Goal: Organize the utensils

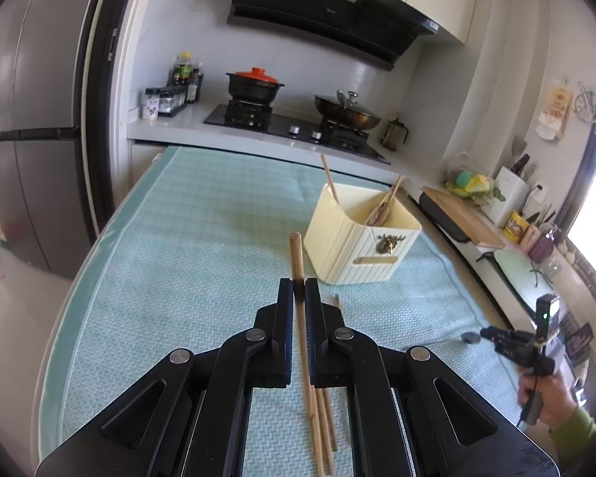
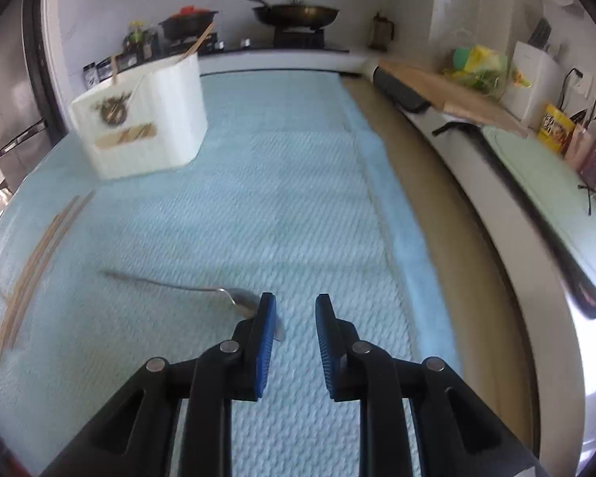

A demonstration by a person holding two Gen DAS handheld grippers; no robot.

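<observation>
Wooden chopstick point(image 1: 297, 262) sits pinched in the left claw point(image 1: 299, 292), raised over the teal-towelled counter point(image 1: 186, 238); more chopsticks point(image 1: 322, 417) lie beneath. Cream utensil holder point(image 1: 361, 238) stands just beyond. Right claw point(image 2: 295, 310) hangs spread, empty, beside a metal spoon point(image 2: 242, 300).

A black pot with a red lid point(image 1: 254, 84) and a lidded wok point(image 1: 346, 113) sit on the stove point(image 1: 294, 129), below a black range hood point(image 1: 322, 8). A grey fridge point(image 1: 31, 127) stands left; a wooden cutting board point(image 1: 463, 214) lies on the right counter
</observation>
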